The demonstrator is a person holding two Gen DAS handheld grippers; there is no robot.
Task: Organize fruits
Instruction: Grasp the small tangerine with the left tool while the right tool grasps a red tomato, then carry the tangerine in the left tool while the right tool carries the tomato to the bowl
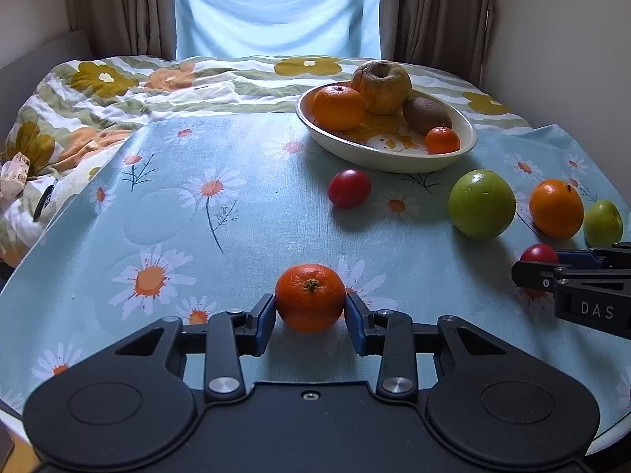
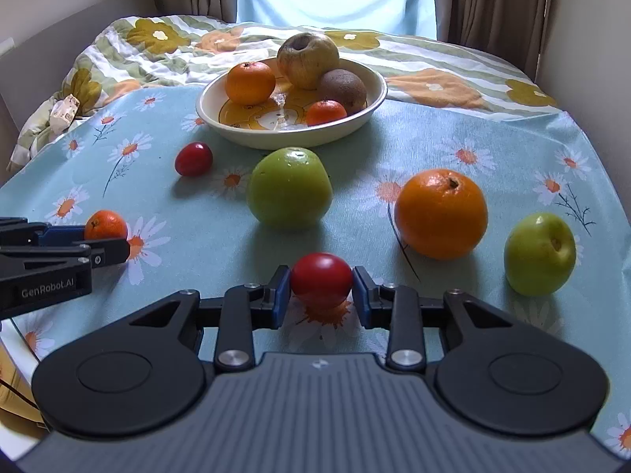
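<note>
Daisy cloth (image 2: 453,134), glossy (red) plum (image 2: 321,278)

Pale blue cloth (image 2: 394,149) printed with white, orange-centred daisies, spread over the bench. Cream bowl (image 2: 370,106) with a yellow picture inside, filled with orange, yellow-brown and fuzzy brown fruit. Red plum (image 2: 321,278) between blue-padded black right tongs (image 2: 321,295); orange mandarin (image 1: 309,297) between the left tongs (image 1: 309,315). Bright green apple (image 2: 290,187). Bedspread (image 2: 177,51) striped green and white, flowered mustard and orange.
</note>
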